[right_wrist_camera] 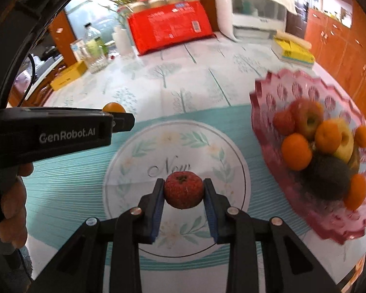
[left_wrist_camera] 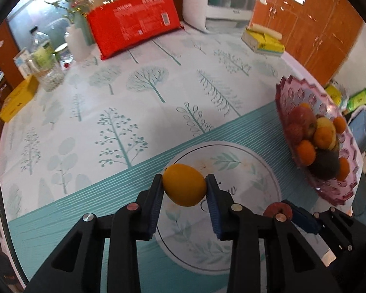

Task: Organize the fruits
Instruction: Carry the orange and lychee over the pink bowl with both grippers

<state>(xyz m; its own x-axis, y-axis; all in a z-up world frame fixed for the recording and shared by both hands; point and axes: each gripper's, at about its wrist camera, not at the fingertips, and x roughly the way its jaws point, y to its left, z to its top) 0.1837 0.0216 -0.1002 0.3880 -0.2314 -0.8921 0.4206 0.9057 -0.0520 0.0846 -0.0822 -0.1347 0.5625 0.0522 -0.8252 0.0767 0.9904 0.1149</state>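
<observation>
My left gripper [left_wrist_camera: 184,185] is shut on a yellow-orange lemon-shaped fruit [left_wrist_camera: 184,185] and holds it above the tablecloth's round emblem. My right gripper [right_wrist_camera: 183,190] is shut on a small red rough-skinned fruit [right_wrist_camera: 183,190] above the same emblem. The red fruit and right gripper show at the lower right of the left wrist view [left_wrist_camera: 278,211]. The left gripper's side and its fruit [right_wrist_camera: 114,108] show at the left of the right wrist view. A pink scalloped fruit bowl [right_wrist_camera: 275,85] to the right holds apples, oranges and a dark avocado; it also shows in the left wrist view [left_wrist_camera: 284,90].
A red package [left_wrist_camera: 134,22], a white bag [left_wrist_camera: 195,2] and a white appliance [left_wrist_camera: 229,0] stand at the table's back. Bottles and a glass jar [left_wrist_camera: 48,73] and a yellow box [left_wrist_camera: 17,100] are at back left. A yellow tissue pack [left_wrist_camera: 263,40] lies at back right.
</observation>
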